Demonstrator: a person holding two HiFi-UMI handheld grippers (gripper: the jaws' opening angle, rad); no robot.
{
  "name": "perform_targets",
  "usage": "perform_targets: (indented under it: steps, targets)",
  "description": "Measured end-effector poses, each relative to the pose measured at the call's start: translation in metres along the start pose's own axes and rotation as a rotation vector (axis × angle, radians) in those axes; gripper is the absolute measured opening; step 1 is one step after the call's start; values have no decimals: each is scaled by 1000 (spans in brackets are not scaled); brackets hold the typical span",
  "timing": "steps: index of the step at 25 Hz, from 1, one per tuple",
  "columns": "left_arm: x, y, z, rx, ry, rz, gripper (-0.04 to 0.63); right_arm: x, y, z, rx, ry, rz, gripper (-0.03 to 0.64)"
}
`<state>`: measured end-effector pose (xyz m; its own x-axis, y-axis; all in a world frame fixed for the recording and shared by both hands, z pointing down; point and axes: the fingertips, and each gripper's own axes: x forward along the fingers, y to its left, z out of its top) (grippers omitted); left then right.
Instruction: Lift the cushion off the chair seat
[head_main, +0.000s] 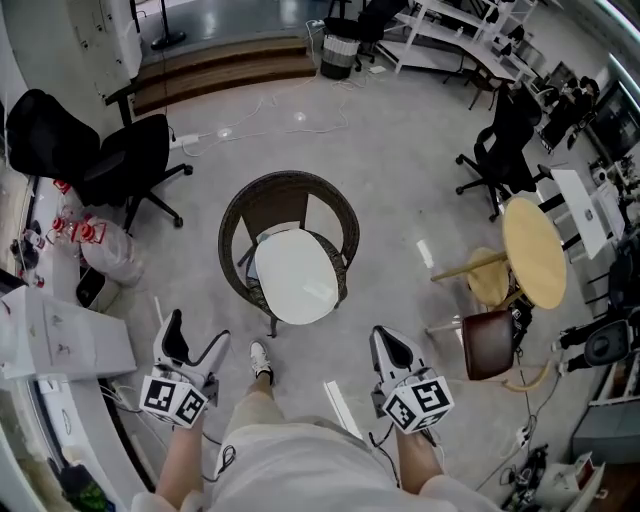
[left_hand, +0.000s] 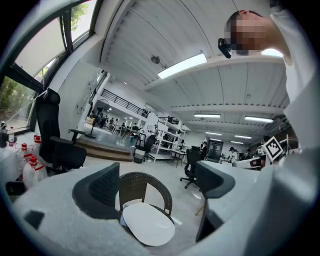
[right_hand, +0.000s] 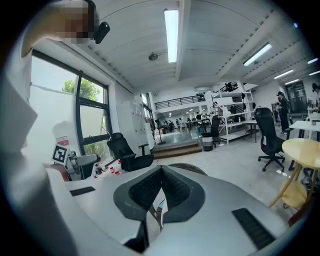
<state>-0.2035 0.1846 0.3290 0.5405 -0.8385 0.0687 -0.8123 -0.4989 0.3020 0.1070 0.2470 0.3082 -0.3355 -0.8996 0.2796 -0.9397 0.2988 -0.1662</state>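
Observation:
A round white cushion (head_main: 295, 275) lies on the seat of a dark wicker chair (head_main: 238, 218) in the middle of the floor, just ahead of my feet. My left gripper (head_main: 198, 334) hangs at the lower left, short of the chair, jaws wide apart and empty. In the left gripper view the cushion (left_hand: 148, 223) and chair back (left_hand: 145, 182) show between the spread jaws of that gripper (left_hand: 157, 176), at a distance. My right gripper (head_main: 388, 338) is at the lower right, also short of the chair. Its jaws (right_hand: 161, 172) meet at the tips with nothing held; the chair rim (right_hand: 189, 168) peeks over them.
A black office chair (head_main: 110, 160) stands at the left, with a white bag (head_main: 108, 250) and bottles beside it. White boxes (head_main: 60, 335) sit at the near left. A round wooden table (head_main: 535, 250), a brown stool (head_main: 487, 343) and another office chair (head_main: 510, 150) stand at the right.

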Motion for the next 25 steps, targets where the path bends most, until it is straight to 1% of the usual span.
perform_targets:
  steps: [3, 5, 9, 13, 15, 17, 20, 23, 25]
  targets:
    - [48, 39, 11, -3, 32, -19, 469, 55, 1, 21, -13, 37, 6, 2]
    - [76, 60, 9, -12, 60, -45, 469, 86, -4, 29, -15, 55, -9, 2]
    - [138, 86, 8, -10, 120, -113, 469, 131, -10, 44, -1, 60, -44, 2]
    - [191, 81, 6, -1, 175, -161, 469, 153, -28, 39, 56, 100, -54, 2]
    - [215, 73, -5, 0, 212, -178, 469, 162, -41, 36, 82, 112, -50, 2]
    - [237, 67, -20, 8, 252, -188, 469, 175, -55, 32, 96, 121, -25, 2]
    - [270, 60, -44, 24, 286, -187, 468, 201, -82, 28, 86, 144, 7, 2]
    - [298, 57, -73, 15, 329, -176, 469, 225, -108, 25, 63, 169, 33, 2]
    - [319, 59, -92, 22, 354, -170, 469, 241, -125, 19, 62, 189, 49, 2]
